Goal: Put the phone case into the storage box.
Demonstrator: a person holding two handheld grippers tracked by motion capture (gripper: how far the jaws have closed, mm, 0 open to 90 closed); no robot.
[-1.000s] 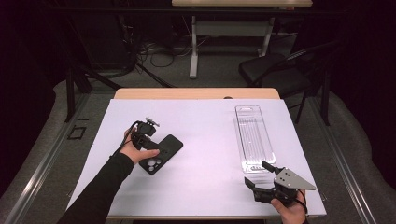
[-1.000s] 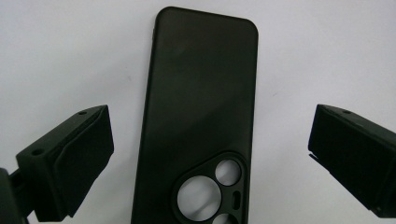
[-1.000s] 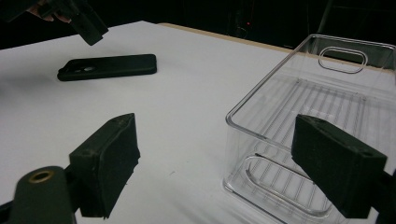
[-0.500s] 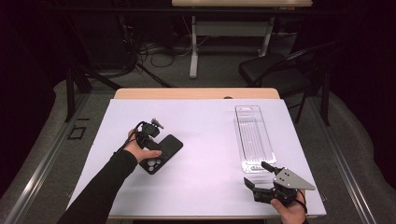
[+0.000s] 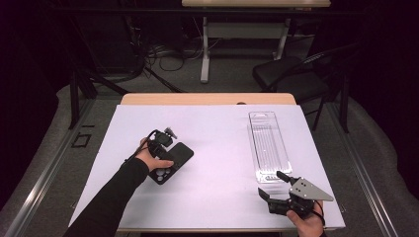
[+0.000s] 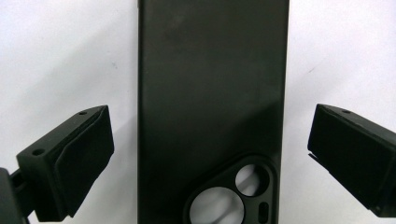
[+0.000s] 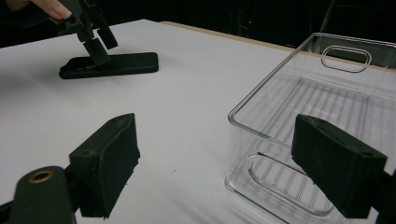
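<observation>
We hold the left gripper (image 5: 165, 148) over the black phone case (image 5: 173, 163) on the white table (image 5: 217, 148), jaws spread either side, not touching. Our right gripper (image 5: 276, 190) rests open, well apart, beside the clear tray (image 5: 268, 143).

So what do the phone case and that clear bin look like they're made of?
The phone case looks like matte black soft plastic or silicone: dull, even surface with faint smudges and moulded camera cutouts. Which of the two is hard to tell. The clear bin looks like hard glossy transparent plastic, likely acrylic: see-through walls, bright edge highlights, a ribbed floor.
</observation>
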